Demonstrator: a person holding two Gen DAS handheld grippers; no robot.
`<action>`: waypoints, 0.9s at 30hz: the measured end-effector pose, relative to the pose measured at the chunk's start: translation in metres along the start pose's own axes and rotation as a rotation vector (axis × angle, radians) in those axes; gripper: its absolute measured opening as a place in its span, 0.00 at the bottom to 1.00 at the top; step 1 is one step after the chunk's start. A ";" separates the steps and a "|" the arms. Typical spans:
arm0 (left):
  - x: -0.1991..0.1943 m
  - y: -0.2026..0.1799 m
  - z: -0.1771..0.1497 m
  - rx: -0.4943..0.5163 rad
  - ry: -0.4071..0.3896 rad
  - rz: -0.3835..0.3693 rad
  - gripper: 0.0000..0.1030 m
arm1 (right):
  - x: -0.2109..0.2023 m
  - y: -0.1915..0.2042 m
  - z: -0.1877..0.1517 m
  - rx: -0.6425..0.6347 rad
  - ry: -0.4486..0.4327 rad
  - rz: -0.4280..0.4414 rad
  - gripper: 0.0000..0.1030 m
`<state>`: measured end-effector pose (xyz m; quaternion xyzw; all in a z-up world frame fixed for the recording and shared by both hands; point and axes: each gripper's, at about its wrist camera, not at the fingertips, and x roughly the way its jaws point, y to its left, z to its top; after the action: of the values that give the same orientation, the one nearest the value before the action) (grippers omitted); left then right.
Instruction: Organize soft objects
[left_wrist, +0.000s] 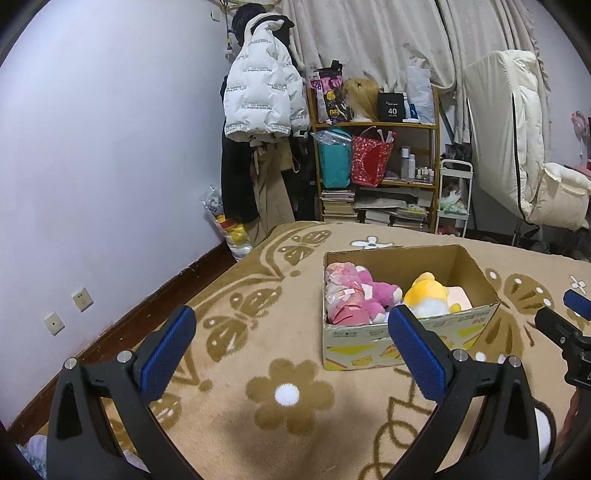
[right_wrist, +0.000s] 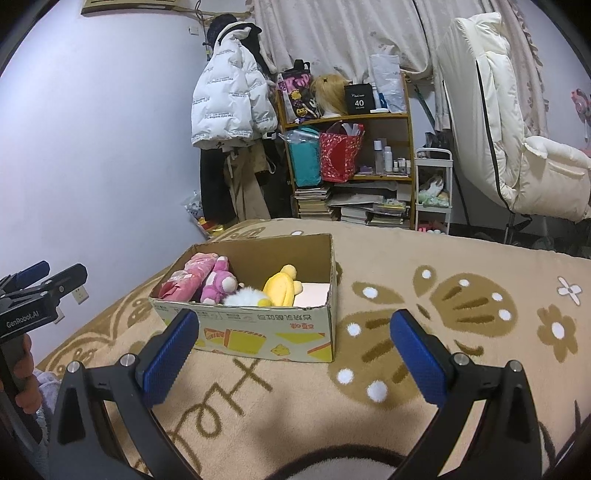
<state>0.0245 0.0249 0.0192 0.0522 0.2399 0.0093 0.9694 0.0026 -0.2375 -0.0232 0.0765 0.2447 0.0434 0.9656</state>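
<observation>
An open cardboard box (left_wrist: 436, 334) (right_wrist: 258, 332) stands on a beige patterned blanket (left_wrist: 288, 398) (right_wrist: 424, 332). Inside lie a pink plush toy (left_wrist: 373, 291) (right_wrist: 218, 282), a pink wrapped soft item (left_wrist: 341, 291) (right_wrist: 186, 282) and a yellow-and-white plush toy (left_wrist: 428, 295) (right_wrist: 282, 286). My left gripper (left_wrist: 291, 325) hangs open just in front of the box, nothing between its blue pads. My right gripper (right_wrist: 293, 328) is also open and empty, close to the box's near wall. Each gripper shows at the edge of the other's view.
A wooden shelf (left_wrist: 373, 127) (right_wrist: 347, 118) with bags, books and bottles stands past the bed. A white puffer jacket (left_wrist: 258, 88) (right_wrist: 231, 99) hangs by the wall. A cream padded chair (left_wrist: 524, 147) (right_wrist: 517, 140) is on the right. A hand (right_wrist: 26, 362) holds the left gripper's handle.
</observation>
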 end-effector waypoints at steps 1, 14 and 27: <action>-0.001 0.000 0.000 -0.001 0.000 -0.001 1.00 | 0.000 0.000 0.000 -0.001 0.000 -0.001 1.00; 0.000 -0.001 0.002 0.007 0.006 -0.001 1.00 | 0.000 0.001 -0.001 -0.001 0.000 -0.002 1.00; 0.004 -0.002 0.002 0.007 0.019 0.005 1.00 | 0.000 0.002 -0.001 -0.003 0.000 -0.003 1.00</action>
<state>0.0286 0.0231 0.0187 0.0562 0.2492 0.0113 0.9668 0.0026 -0.2358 -0.0237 0.0748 0.2449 0.0425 0.9657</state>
